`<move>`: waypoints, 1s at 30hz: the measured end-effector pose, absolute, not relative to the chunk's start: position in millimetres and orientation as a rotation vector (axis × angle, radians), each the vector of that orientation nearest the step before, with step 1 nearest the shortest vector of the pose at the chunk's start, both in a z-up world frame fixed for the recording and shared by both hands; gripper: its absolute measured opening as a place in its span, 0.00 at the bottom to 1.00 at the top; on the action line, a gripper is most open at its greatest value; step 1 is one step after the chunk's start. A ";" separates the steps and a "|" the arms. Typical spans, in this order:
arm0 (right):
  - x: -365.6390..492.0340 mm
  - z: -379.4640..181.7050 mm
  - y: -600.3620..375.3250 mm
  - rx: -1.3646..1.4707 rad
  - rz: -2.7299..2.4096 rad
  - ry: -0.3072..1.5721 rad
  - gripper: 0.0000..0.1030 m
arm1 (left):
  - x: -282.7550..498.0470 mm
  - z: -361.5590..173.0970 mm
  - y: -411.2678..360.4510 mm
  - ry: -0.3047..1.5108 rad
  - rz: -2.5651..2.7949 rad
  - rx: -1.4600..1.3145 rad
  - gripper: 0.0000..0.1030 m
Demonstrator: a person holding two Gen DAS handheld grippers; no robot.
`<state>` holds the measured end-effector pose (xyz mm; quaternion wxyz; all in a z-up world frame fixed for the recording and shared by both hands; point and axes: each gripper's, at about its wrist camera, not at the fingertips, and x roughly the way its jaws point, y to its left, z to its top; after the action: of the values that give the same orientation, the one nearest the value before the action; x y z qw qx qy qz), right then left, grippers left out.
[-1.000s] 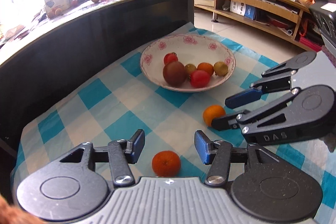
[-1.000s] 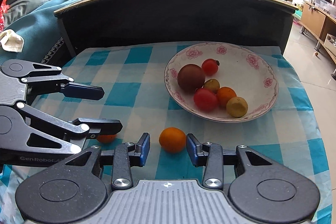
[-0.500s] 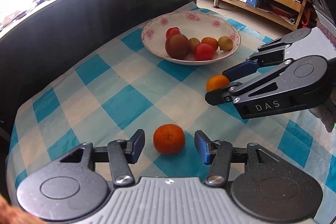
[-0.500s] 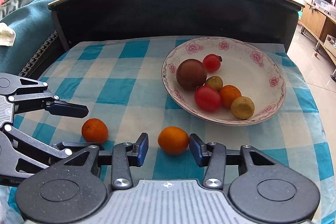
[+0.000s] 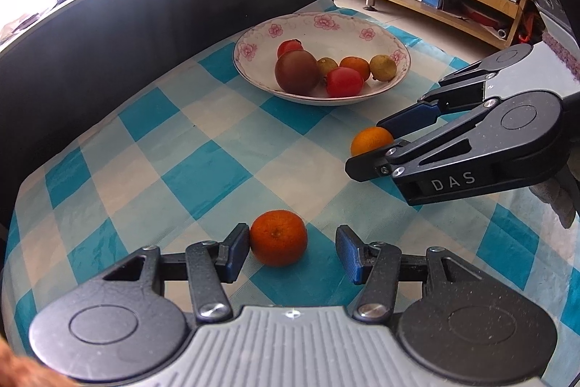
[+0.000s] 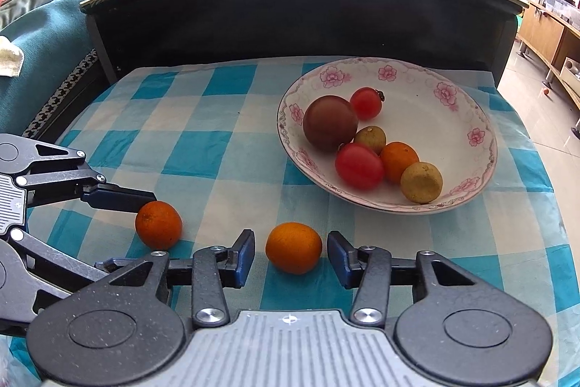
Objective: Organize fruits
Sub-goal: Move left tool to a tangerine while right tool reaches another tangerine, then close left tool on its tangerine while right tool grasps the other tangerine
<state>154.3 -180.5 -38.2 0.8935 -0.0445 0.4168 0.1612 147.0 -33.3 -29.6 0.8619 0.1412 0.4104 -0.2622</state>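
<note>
The right gripper (image 5: 377, 144) partly hides its orange (image 5: 371, 140). Both grippers gape wide; the left gripper (image 5: 293, 251) touches a tangerine (image 5: 278, 242) with one pad.

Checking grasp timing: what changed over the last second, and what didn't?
Both grippers advanced: the left gripper now has the darker orange between its fingers, left pad touching; the right gripper brackets the lighter orange. Neither has closed. Both oranges remain on the checked cloth; the bowl and its six fruits are unchanged.
</note>
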 end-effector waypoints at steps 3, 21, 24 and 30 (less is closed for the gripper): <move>154.8 -39.2 -179.6 -0.095 0.335 0.870 0.40 | 147.5 -30.7 -33.2 0.867 -0.548 0.289 0.59; 157.5 -39.3 -178.5 -0.105 0.334 0.899 0.34 | 155.4 -33.9 -33.0 0.900 -0.505 0.257 0.48; 157.8 -39.6 -178.9 -0.106 0.331 0.899 0.33 | 156.7 -34.0 -32.6 0.903 -0.502 0.255 0.46; 155.0 -38.4 -179.3 -0.125 0.330 0.900 0.27 | 157.1 -32.8 -32.7 0.906 -0.508 0.259 0.41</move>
<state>155.0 -179.3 -38.4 0.8854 -0.0601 0.4329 0.1585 157.1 -32.7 -32.8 0.8601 0.1233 0.4317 -0.2421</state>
